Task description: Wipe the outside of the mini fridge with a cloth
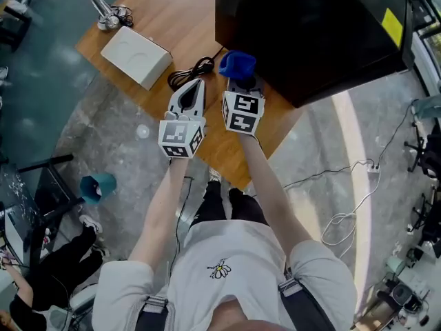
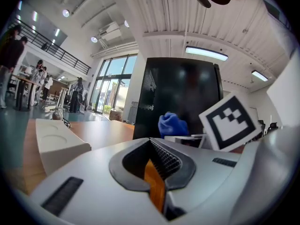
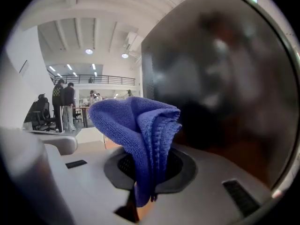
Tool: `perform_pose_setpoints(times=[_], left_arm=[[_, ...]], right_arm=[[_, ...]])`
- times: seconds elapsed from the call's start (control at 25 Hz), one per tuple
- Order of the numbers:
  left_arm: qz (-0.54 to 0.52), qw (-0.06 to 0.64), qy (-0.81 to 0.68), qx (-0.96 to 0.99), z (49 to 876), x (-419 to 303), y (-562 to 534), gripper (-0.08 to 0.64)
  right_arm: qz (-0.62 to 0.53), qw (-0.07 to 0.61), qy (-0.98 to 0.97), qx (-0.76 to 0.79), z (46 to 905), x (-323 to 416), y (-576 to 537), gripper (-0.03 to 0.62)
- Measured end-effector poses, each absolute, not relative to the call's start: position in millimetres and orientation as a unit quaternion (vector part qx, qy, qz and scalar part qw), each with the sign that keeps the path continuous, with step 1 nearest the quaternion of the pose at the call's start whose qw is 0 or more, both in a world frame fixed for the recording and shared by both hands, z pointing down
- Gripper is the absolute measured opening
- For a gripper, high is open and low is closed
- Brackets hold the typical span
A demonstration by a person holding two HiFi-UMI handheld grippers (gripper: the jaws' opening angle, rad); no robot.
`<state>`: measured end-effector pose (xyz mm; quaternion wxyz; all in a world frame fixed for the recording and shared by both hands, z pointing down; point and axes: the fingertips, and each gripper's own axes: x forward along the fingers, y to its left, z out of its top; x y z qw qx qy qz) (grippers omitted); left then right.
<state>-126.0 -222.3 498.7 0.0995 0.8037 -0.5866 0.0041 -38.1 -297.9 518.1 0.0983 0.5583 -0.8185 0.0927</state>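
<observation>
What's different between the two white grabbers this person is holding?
The right gripper is shut on a blue cloth, bunched up between its jaws; the left gripper is shut with nothing in it. The right gripper sits nearer the black mini fridge, while the left gripper hangs further out over the wooden table. Both are white and carry a cube with square markers.

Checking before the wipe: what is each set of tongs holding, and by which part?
Right tongs pinch the cloth by its bunched lower folds; left tongs are shut, empty.
</observation>
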Motion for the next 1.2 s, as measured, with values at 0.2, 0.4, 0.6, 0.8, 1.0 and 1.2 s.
perform_pose_setpoints(times=[0.2,0.4,0.6,0.8,1.0,1.2], left_arm=[[-0.011,0.123,-0.611,0.782,517.4,-167.8,-234.0,0.002],[-0.014,0.135,-0.623,0.770,535.7,-201.4,-255.9,0.002],[-0.015,0.150,-0.624,0.767,549.1,-210.1,-265.3,0.002],[-0.017,0.158,-0.620,0.768,552.0,-203.3,-271.2,0.002],[-0.020,0.155,-0.620,0.769,548.0,-195.1,-273.9,0.002],[-0.023,0.154,-0.623,0.767,541.1,-181.6,-267.2,0.002]], right_arm=[[0.088,0.120,-0.824,0.547,547.4,-94.3,-353.2,0.067],[0.076,0.143,-0.817,0.553,573.8,-119.7,-390.5,0.067],[0.083,0.155,-0.805,0.566,592.5,-125.4,-407.1,0.067],[0.080,0.159,-0.804,0.568,591.5,-122.4,-410.4,0.067],[0.079,0.165,-0.794,0.580,593.0,-109.4,-404.6,0.067],[0.104,0.161,-0.775,0.603,591.5,-73.5,-383.9,0.067]])
